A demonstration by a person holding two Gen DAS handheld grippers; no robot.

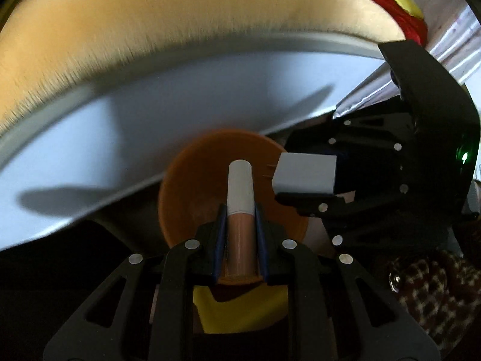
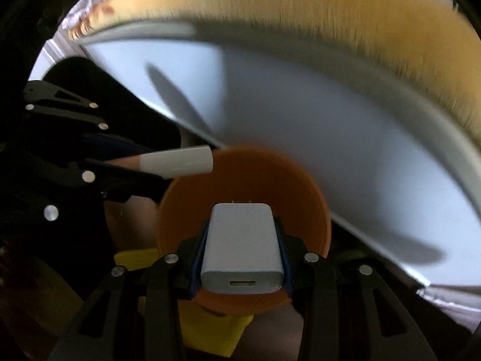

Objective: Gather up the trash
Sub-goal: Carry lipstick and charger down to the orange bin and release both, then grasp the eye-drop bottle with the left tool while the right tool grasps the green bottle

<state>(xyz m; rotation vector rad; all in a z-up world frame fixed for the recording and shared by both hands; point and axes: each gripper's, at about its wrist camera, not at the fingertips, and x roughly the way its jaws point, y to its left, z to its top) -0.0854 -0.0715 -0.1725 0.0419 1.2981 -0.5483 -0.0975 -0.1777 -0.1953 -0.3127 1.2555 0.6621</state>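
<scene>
Left tongs (image 1: 240,228) pinching smooth cylindrical tube (image 1: 239,207), right tongs (image 2: 240,255) clamping boxy charger (image 2: 242,249)

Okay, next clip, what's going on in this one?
Both handheld grippers are loaded and poised over an orange bowl that sits by the edge of a white table. The left gripper is clamped on a tan tube with a white cap, the cap pointing toward the bowl. The right gripper is clamped on a white USB wall charger, prongs forward. Neither item has been let go into the bowl yet. Something yellow lies under the bowl.
</scene>
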